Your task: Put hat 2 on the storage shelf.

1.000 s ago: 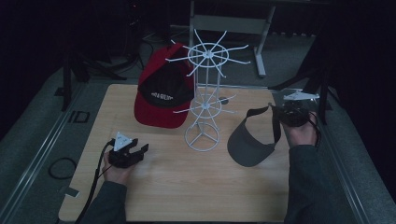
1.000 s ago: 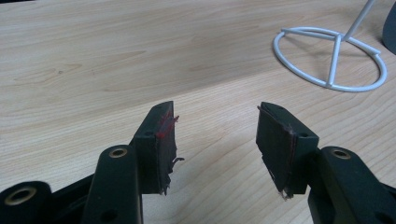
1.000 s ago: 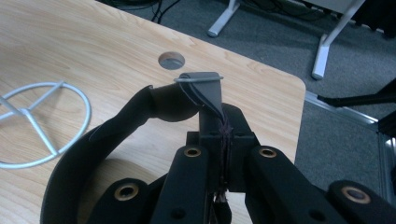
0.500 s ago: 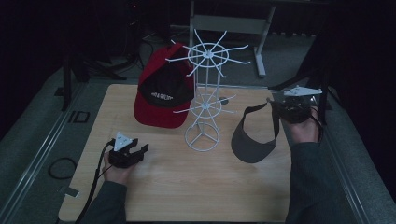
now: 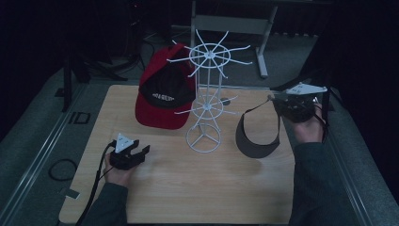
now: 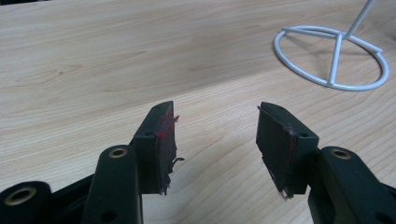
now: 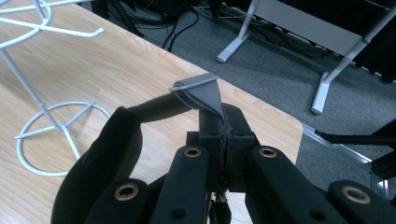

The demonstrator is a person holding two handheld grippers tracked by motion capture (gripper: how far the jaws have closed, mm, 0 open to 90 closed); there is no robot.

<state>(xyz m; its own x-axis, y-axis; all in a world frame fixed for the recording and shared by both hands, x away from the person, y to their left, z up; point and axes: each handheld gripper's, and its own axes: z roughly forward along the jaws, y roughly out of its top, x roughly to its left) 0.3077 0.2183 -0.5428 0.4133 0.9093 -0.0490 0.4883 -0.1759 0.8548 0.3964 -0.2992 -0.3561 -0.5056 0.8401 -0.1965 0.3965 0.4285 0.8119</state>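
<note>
The right gripper [image 5: 276,100] has its fingers pressed fully together on the grey strap of the dark visor [image 5: 256,136], and compared with a second ago the hand has carried it higher: the visor then hung low with its brim close to the desk [image 5: 197,188], whereas it now dangles clear of the wood, its brim hanging below and to the left of the gripper, near the white wire hat stand [image 5: 205,101] but not touching it. In the right gripper view the strap [image 7: 198,93] loops up out of the closed fingers [image 7: 212,128] while the brim [image 7: 105,154] curves down at the left, with the ring base of the stand [image 7: 60,140] beyond it. This lift reads as the step of bringing the visor up toward one of the stand's hooks; the hang itself is not yet done, and the strap loop will need to be brought over a prong. The left gripper [image 5: 139,153] has kept its place low at the near left of the desk, its fingers [image 6: 163,140] standing partly apart with nothing between them, pointing toward the stand's base [image 6: 331,58]. A red and black cap [image 5: 164,94] rests at the back of the desk behind the stand, apparently leaning against it.
</note>
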